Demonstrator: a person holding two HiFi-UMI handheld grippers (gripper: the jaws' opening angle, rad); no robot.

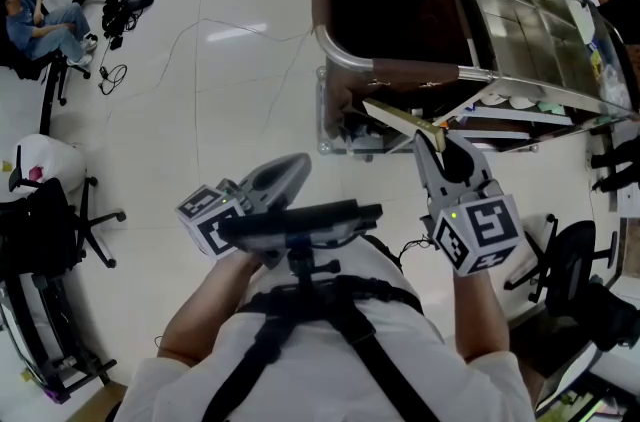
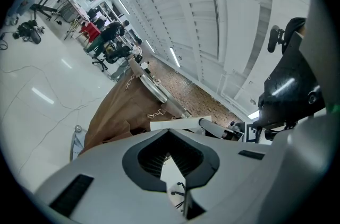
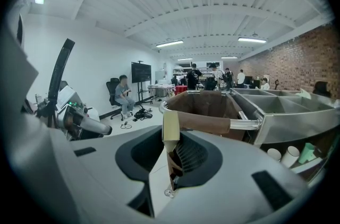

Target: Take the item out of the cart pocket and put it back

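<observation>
Clamping flat tan item [image 1: 400,117] in right gripper [image 1: 432,142], item sticking forward toward cart [image 1: 345,60].

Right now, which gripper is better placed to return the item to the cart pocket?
Right. The right gripper holds the cream item beside the brown cart pocket; the left gripper is empty and farther back.

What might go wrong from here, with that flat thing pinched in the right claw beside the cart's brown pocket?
1. The right gripper grips the flat cream item by one end only, so it may swing or slip out.
2. Its free end looks close to the metal rim of the brown pocket and may snag there rather than slide in.
</observation>
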